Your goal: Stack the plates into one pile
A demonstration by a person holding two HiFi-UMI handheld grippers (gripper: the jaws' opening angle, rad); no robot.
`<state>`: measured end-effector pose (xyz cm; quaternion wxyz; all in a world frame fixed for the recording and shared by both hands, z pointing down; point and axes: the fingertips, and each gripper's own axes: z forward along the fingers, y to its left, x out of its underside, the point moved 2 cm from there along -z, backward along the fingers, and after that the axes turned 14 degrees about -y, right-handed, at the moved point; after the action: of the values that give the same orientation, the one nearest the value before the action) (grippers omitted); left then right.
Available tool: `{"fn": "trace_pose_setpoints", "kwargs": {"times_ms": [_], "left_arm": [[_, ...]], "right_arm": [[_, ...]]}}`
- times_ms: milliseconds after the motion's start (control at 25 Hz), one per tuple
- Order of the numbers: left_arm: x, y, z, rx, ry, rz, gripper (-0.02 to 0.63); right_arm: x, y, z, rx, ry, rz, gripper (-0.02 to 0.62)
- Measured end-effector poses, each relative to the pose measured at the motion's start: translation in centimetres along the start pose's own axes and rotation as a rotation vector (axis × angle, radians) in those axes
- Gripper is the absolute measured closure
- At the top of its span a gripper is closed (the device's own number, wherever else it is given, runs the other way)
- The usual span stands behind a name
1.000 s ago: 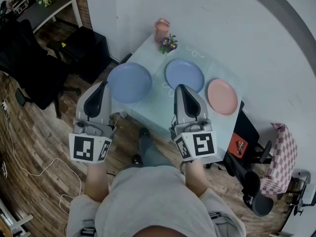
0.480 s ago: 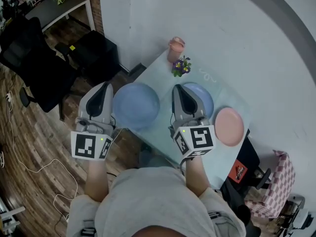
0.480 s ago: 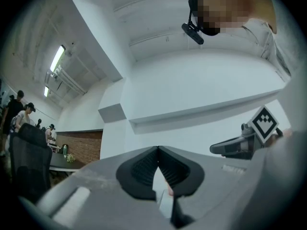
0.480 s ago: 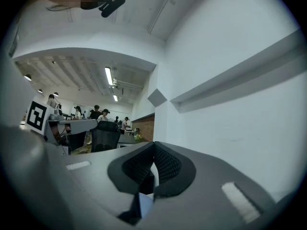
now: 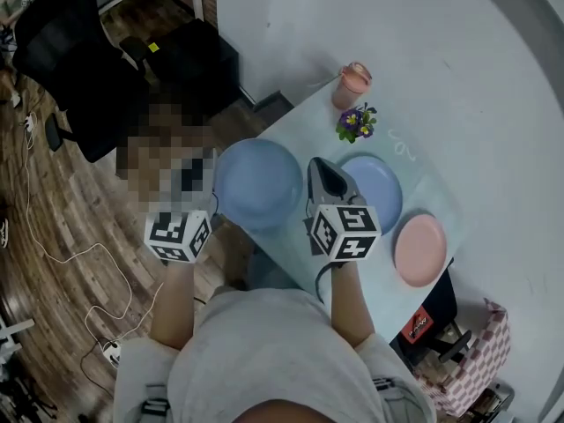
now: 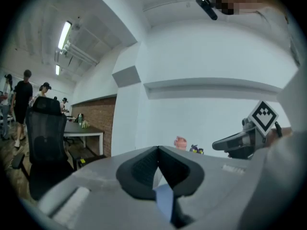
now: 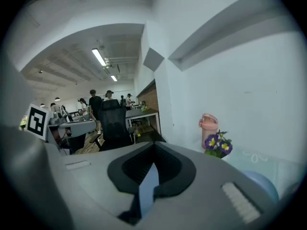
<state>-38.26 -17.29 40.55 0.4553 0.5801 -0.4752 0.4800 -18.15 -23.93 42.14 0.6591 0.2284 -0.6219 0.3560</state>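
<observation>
"How do the arms sit?"

"The left forearm [image 5: 172,302] and the right forearm [image 5: 345,302] both reach forward from the torso, roughly side by side and well apart. The left marker cube [image 5: 177,236] and the right marker cube [image 5: 345,233] face up toward the head camera."

"And the jaws?"

"The left hand-held gripper [image 6: 157,150] has its jaws drawn together on a thin blue edge. The right hand-held gripper [image 5: 317,167] looks the same in its own view. They pinch opposite sides of the blue plate [image 5: 258,183], which lies between them (from above, the left one's front is under a mosaic patch). Both point forward, tipped slightly down."
</observation>
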Motion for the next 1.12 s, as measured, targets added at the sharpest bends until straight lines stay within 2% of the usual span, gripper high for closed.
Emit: {"fn": "trace_pose_setpoints", "kwargs": {"times_ms": [120,240,480,760,1120], "left_arm": [[4.4,1.4,0.1,-0.053,0.124,-0.063,0.601],[8.6,2.5,-0.2,-0.104,0.243,-0.114,0.601],[15.4,3.3,-1.2,-0.164,0.425,-0.199,0.525],[19.8,4.1,-3.2,-0.245,0.522,-0.276,0.485],[23.2,3.7,-4.4,-0.269,0.603,-0.343,0.471]], "right_arm": [[3.1,-1.2,1.1,0.015,0.086,0.046,0.592],[6.4,-2.0,1.8,0.018,0.175,0.094,0.552],[12.4,-3.4,2.1,0.053,0.315,0.179,0.506],[17.5,-4.8,1.4,0.114,0.424,0.245,0.46],[20.9,-4.6,1.4,0.131,0.495,0.315,0.453]]}}
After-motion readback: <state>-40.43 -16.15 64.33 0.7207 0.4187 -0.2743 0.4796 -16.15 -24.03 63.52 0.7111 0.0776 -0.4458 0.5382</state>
